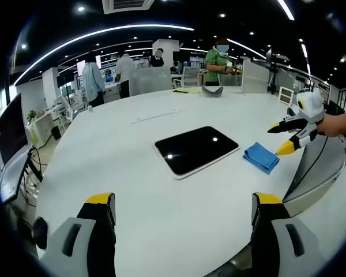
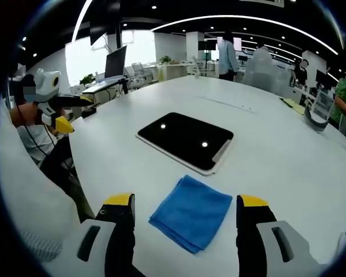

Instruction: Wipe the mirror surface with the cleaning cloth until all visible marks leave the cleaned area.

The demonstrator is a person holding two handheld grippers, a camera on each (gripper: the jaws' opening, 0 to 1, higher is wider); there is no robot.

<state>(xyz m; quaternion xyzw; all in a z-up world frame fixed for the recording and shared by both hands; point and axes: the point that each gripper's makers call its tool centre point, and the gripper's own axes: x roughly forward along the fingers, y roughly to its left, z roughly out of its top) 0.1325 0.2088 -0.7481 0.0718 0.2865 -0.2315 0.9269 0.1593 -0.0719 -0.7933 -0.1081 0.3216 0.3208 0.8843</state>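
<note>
Blue cloth dead ahead of our right gripper, mirror just beyond it.

The folded cleaning cloth (image 2: 191, 212) lies flat on the white table (image 2: 277, 156), between our right gripper (image 2: 186, 216)'s spread, empty jaws; the dark mirror (image 2: 185, 140) sits close behind, long axis slanting away rightward. Our left gripper (image 1: 183, 216), jaws also parted and empty, hangs well back, so we judge the right one takes the cloth.

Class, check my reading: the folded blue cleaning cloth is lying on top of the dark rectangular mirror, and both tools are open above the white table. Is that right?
Not quite. The folded blue cleaning cloth lies on the white table beside the dark rectangular mirror, not touching it, as the right gripper view shows. Both tools are open, as you said.
</note>
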